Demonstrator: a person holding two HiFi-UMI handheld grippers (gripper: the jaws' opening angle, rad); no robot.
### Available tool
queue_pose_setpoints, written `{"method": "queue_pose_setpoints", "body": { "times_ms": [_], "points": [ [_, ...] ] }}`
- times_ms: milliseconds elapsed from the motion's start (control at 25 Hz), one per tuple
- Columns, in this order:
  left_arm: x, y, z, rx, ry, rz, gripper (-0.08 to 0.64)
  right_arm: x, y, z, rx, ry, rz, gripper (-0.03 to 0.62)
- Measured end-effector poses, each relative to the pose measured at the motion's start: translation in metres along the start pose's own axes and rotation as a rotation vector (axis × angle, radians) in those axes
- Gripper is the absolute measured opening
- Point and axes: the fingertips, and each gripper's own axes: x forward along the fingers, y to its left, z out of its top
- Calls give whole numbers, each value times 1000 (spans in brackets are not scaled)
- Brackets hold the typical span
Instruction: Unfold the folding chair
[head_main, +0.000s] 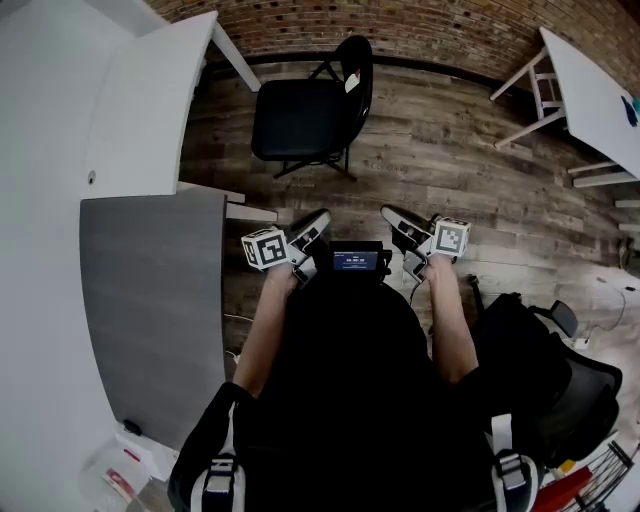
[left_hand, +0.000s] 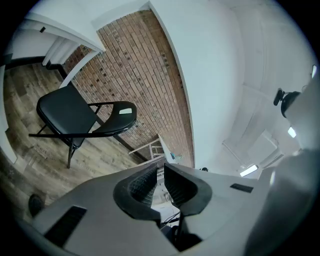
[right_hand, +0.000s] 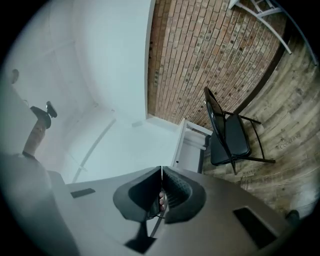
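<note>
Ahead, the folding chair (head_main: 305, 115) stands open, well apart from left tool (head_main: 320, 218), barely parted, and right tool (head_main: 390, 214), pressed together

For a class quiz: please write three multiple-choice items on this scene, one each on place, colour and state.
1. Where does the chair stand? A on the floor near the brick wall; B on a table; C on a shelf.
2. What colour is the seat? A red; B black; C white.
3. How is the chair? A folded flat; B lying on its side; C unfolded and upright.
Answers: A, floor under it, wall behind; B, the seat looks black; C, the seat lies level.
</note>
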Motion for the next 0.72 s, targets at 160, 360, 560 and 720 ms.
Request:
{"method": "queue_pose_setpoints", "body": {
  "times_ms": [160, 360, 560, 720],
  "points": [
    [17, -11, -9, 19, 30, -8, 54, -1, -3, -2, 11, 57, 19, 20],
    [37, -32, 1, 60, 26, -35, 52, 3, 4, 5, 14, 114, 43, 20],
    [46, -41, -2, 67, 31, -53, 52, 4, 13, 10, 3, 125, 61, 20],
    [49, -43, -6, 60, 33, -57, 52, 1, 12, 9, 5, 127, 62, 19]
  ]
}}
